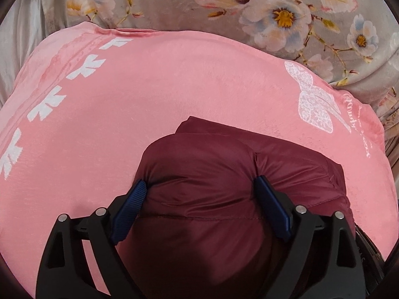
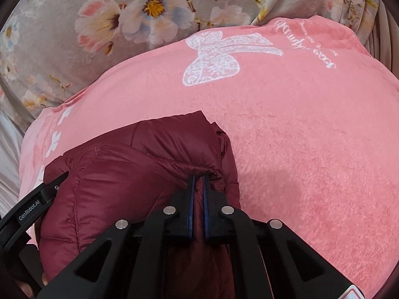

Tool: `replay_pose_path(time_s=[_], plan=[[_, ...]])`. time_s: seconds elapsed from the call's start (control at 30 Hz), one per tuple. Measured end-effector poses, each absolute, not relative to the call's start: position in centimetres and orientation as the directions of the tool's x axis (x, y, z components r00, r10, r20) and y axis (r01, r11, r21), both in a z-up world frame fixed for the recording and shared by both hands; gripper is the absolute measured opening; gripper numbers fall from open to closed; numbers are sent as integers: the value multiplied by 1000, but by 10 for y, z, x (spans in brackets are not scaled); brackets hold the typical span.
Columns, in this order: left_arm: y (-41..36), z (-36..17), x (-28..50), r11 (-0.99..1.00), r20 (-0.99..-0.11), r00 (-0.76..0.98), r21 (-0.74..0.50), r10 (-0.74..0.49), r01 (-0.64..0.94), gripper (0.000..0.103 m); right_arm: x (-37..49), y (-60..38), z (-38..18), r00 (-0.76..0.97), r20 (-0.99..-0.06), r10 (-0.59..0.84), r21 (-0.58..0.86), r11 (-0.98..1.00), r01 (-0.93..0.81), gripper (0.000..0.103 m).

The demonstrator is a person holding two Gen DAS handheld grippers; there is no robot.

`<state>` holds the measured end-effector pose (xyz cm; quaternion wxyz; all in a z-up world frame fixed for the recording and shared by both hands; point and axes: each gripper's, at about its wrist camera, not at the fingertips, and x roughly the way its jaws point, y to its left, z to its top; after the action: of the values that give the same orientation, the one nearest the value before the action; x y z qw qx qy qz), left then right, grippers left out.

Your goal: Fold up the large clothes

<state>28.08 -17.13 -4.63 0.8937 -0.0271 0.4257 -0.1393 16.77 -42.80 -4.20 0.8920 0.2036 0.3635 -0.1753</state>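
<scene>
Already the maroon puffer jacket (image 1: 199, 199) is seen gathered into a thick, compact bundle lying on the pink blanket (image 1: 149, 87), which is spread over a floral bedcover (image 1: 274, 5). Several quilted layers are stacked, so much of the folding is judged to be done, though the lower part of the bundle is hidden beneath the grippers and its final shape cannot be confirmed.

The left gripper (image 1: 199, 186) is held with its jaws spread wide, a blue pad pressed against each side of a puffed fold; the padding is squeezed between them, so the bundle is judged to be gripped rather than merely straddled. The right gripper (image 2: 198, 178) is closed almost fully, a seamed edge of the jacket (image 2: 124, 169) being pinched between its pads near the bundle's right side.

What is judged to remain is a last tuck or flattening and the release of both grips.
</scene>
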Motion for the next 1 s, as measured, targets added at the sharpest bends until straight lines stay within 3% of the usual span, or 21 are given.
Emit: replay_pose_path(time_s=[0.3, 0.9, 0.93, 1.0], plan=[[-190, -57, 280, 971, -747, 634, -67, -202, 230, 89, 169, -427, -49, 665, -726, -173, 224, 855, 467, 2], [-193, -54, 278, 971, -768, 617, -26, -172, 237, 90, 172, -429, -51, 662, -730, -172, 224, 855, 469, 1], [-188, -50, 274, 968, -777, 600, -46, -189, 246, 90, 166, -430, -48, 661, -731, -173, 228, 850, 474, 2], [-174, -37, 258, 961, -779, 581, -97, -236, 260, 90, 141, -427, -31, 671, -708, -220, 205, 845, 494, 14]])
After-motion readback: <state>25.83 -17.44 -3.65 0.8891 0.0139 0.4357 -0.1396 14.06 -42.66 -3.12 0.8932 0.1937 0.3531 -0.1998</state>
